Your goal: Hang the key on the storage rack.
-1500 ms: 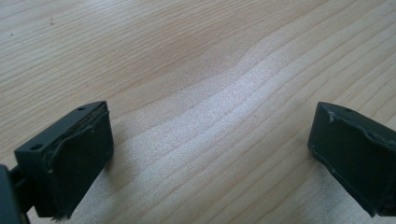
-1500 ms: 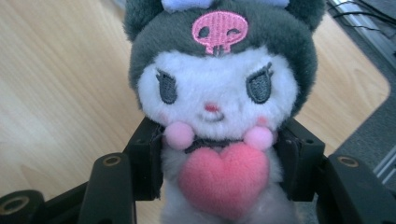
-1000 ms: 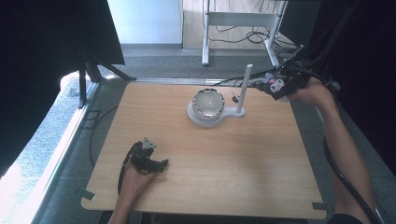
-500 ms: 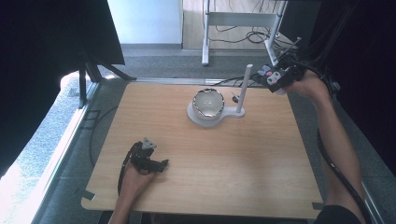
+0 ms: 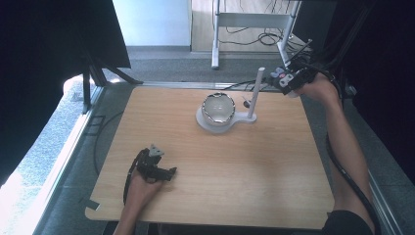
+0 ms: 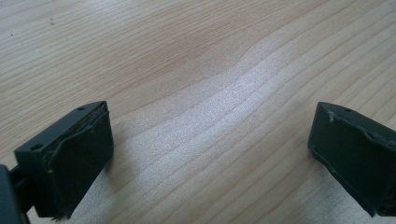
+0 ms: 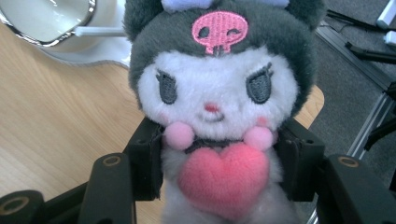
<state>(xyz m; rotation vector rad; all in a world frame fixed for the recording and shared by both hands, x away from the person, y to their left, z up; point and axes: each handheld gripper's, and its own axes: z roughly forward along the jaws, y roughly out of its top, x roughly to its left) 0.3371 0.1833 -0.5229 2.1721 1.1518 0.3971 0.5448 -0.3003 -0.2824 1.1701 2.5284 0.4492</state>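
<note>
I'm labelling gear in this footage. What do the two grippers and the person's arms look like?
Both grippers are black. The left gripper has blocky jaws with worn pads, a grey three-cornered plate on top and a black cable looping back. The right gripper has round holes in its jaw arms; a black cable runs along the forearm. Both forearms are bare, no sleeves.

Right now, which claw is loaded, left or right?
The right claw: its jaws are shut on the plush toy, at the table's far right edge. The left claw is open, resting on the wooden table.
</note>
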